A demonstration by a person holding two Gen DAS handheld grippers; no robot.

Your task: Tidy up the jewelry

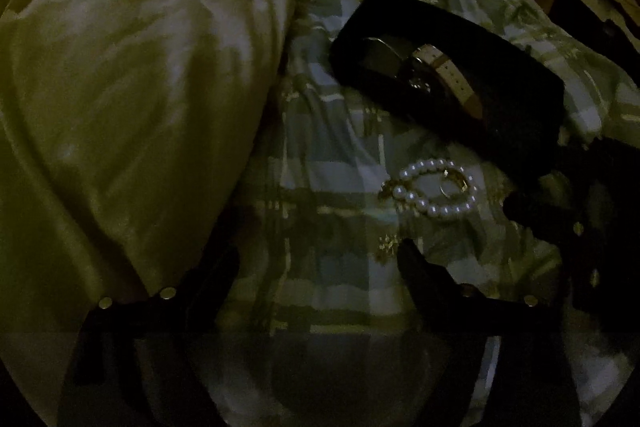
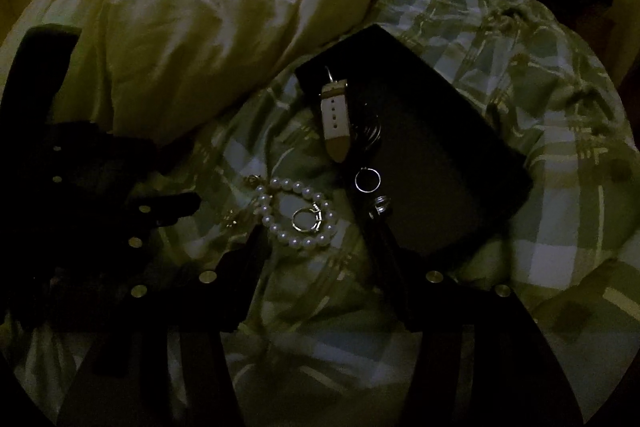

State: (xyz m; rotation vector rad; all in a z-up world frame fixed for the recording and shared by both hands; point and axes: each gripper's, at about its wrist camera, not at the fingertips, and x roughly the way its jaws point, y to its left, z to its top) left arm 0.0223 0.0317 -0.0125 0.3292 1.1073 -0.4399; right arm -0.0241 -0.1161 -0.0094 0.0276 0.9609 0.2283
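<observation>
A: Judging by what lies in the black tray (image 2: 460, 163), how far has the sorting got?

B: Partway, it seems. A watch with a white strap (image 2: 335, 115) rests in the tray's near corner, its strap end hanging over the rim. A silver ring (image 2: 367, 179) sits at the tray's edge, and a second small metal piece (image 2: 380, 206) just below it; whether that one is inside or on the rim is too dark to tell.

A: And what is left out?

B: The pearl bracelet (image 2: 296, 217) lies on the plaid bedspread (image 2: 540, 227), just beside the tray, with another ring (image 2: 301, 219) inside its loop. A small gold item (image 1: 386, 241), possibly an earring, lies close by on the cloth.

A: Where do the grippers stand?

B: The left gripper (image 1: 320, 263) hangs over the bedspread with its fingers wide apart and nothing between them, its right finger near the gold item. The right gripper (image 2: 320, 259) is also spread, holding nothing, with the bracelet just ahead of its left finger and its right finger by the tray's corner.

A: So the next pick?

B: Likely the bracelet or the ring inside it. A crumpled pale duvet (image 2: 224, 23) fills the background, clear of the work.
</observation>
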